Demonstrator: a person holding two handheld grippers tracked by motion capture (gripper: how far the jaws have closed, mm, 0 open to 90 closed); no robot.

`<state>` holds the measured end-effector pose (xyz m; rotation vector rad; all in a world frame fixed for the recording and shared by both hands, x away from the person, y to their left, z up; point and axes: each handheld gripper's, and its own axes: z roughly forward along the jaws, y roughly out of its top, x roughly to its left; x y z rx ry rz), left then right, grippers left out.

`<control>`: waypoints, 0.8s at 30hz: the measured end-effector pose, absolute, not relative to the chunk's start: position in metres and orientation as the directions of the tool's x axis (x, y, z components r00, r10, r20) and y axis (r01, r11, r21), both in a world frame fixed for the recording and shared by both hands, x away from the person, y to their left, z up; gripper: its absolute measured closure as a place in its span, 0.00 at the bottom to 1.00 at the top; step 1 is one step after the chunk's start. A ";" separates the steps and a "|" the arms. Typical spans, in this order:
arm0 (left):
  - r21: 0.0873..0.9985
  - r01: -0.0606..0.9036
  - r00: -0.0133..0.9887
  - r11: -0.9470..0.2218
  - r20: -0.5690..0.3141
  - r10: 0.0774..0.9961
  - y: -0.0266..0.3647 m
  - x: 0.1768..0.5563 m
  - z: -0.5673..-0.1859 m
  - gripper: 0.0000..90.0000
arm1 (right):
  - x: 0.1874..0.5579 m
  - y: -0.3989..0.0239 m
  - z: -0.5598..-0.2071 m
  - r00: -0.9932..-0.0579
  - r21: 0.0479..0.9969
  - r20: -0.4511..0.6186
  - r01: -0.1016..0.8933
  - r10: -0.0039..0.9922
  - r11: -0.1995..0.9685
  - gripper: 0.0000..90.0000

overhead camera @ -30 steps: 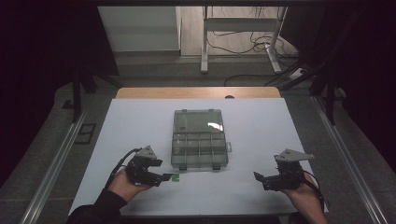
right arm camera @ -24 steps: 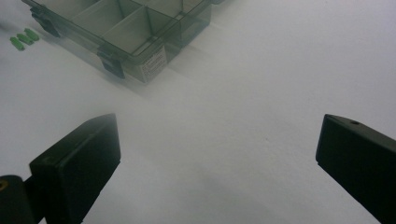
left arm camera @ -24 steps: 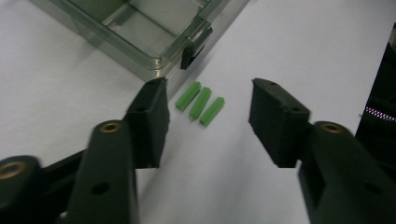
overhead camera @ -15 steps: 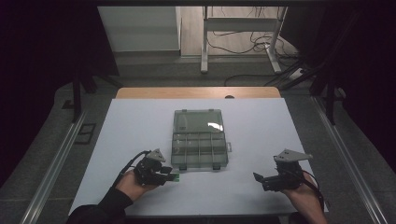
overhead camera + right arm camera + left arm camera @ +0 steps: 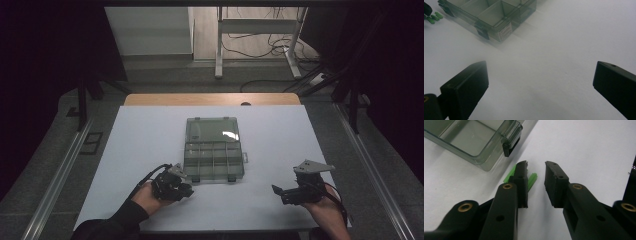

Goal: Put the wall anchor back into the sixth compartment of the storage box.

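left gripper (image 5: pixel 536 173): jaws just been closing, not clamped yet | green pieces (image 5: pixel 532 180) by its left finger (image 5: pixel 522 177) | right gripper (image 5: pixel 540 75): wide apart, nothing in it

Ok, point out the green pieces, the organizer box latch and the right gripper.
green pieces (image 5: pixel 532 180), left gripper view, end of the right-hand piece.
organizer box latch (image 5: pixel 510 147), left gripper view, its dark clip.
right gripper (image 5: pixel 278 190), high view, between its fingertips.

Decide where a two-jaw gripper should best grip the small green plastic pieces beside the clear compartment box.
Probably across the narrow width of the small green plastic pieces, from above: they lie flat on the white table, just off the clear compartment box corner.
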<state>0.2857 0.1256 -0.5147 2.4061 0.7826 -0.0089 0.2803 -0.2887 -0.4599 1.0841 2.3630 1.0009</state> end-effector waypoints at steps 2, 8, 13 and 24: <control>0.542 0.537 0.827 -0.647 -0.183 0.532 0.126 0.286 -0.515 0.81 | 0.280 -0.289 -0.460 -0.645 0.725 -0.026 0.514 0.764 0.459 0.00; 0.530 0.537 0.827 -0.656 -0.178 0.533 0.124 0.287 -0.518 0.81 | 0.280 -0.288 -0.460 -0.644 0.724 -0.028 0.514 0.764 0.459 0.00; 0.520 0.535 0.829 -0.666 -0.172 0.532 0.122 0.287 -0.520 0.81 | 0.281 -0.289 -0.460 -0.646 0.723 -0.029 0.513 0.763 0.463 0.00; 0.508 0.518 0.843 -0.688 -0.168 0.511 0.121 0.285 -0.519 0.88 | 0.281 -0.289 -0.461 -0.649 0.718 -0.030 0.515 0.760 0.468 0.00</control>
